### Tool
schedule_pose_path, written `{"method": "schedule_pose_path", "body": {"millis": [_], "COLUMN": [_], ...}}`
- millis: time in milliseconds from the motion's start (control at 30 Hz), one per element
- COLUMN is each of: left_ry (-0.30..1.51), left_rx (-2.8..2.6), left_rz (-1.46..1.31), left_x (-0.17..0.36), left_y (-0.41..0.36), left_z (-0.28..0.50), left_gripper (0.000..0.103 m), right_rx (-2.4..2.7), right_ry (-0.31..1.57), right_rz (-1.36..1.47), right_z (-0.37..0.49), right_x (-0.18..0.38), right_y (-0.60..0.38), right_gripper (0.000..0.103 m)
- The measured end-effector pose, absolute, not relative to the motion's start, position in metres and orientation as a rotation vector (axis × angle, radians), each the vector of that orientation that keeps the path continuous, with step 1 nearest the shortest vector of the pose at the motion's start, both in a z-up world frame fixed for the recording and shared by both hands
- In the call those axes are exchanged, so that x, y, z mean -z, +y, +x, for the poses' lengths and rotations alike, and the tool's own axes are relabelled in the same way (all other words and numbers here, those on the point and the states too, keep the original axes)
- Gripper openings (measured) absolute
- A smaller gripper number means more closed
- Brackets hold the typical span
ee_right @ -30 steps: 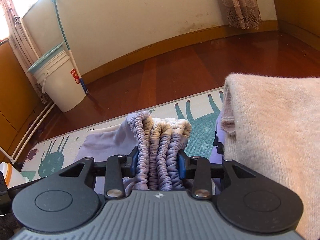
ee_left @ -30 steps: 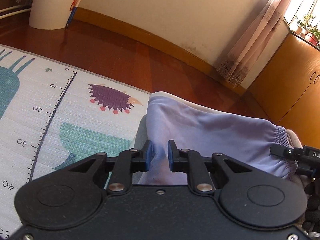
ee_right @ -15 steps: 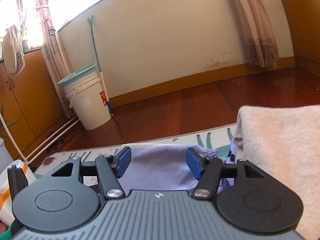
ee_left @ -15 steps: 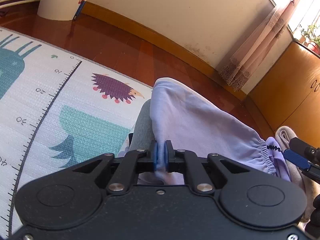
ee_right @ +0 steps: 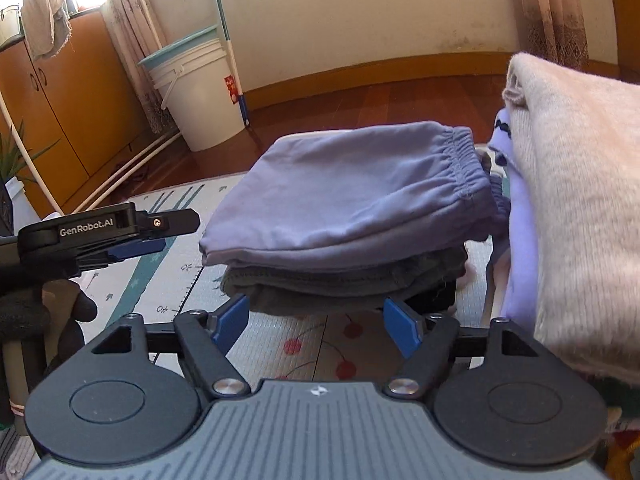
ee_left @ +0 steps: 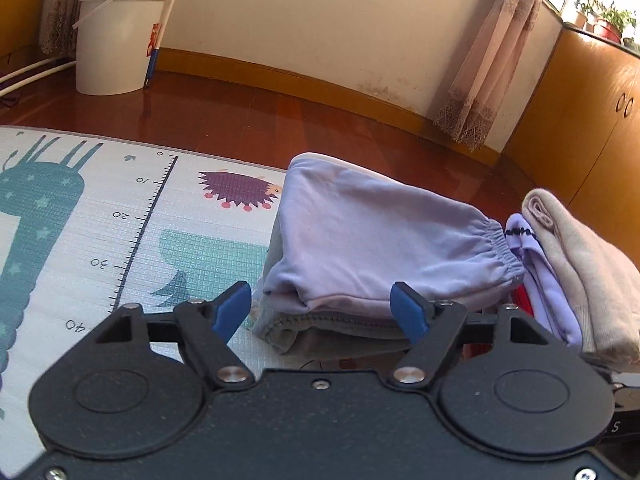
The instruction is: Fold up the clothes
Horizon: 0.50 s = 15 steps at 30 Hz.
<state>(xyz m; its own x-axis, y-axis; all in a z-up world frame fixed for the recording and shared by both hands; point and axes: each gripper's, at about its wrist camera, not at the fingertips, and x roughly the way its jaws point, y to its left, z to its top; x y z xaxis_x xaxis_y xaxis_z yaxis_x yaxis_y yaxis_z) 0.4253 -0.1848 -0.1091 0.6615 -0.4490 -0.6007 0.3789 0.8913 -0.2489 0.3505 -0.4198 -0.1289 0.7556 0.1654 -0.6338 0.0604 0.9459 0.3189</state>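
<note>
My left claw (ee_left: 322, 312) stands wide apart, its blue pads (ee_left: 232, 310) clear of cloth and holding nothing; the folded lilac shorts (ee_left: 380, 236) lie just ahead of it, on top of a grey folded garment (ee_left: 320, 330) on the play mat (ee_left: 100, 216); my right claw (ee_right: 316, 322) is likewise spread wide and released, its pads at either side of the pile's lower edge, touch uncertain; from this side I see the left claw (ee_right: 136, 246) beside the stack; a beige knit (ee_right: 580, 208) stands folded just right of the shorts, over a pale purple piece (ee_right: 520, 240).
</note>
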Motion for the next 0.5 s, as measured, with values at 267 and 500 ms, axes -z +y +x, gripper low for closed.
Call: {"method": "schedule_pose_path", "body": {"millis": [267,500], "left_ry": [0.679,0.705], "left_rx": [0.347,0.321], "left_rz": [0.063,0.124], "left_x": [0.076,0.058], "left_y": [-0.207,-0.213], "left_z": [0.38,0.362], "left_gripper": [0.103,0.103], "right_rx": [-0.001,0.081], "right_ry": [0.828,0.866], "right_rz": [0.315,0.301], "right_z": [0.327,0.31], "right_x": [0.113,0.091], "right_y": [-0.412,-0.422], "right_gripper": [0.103,0.103]}}
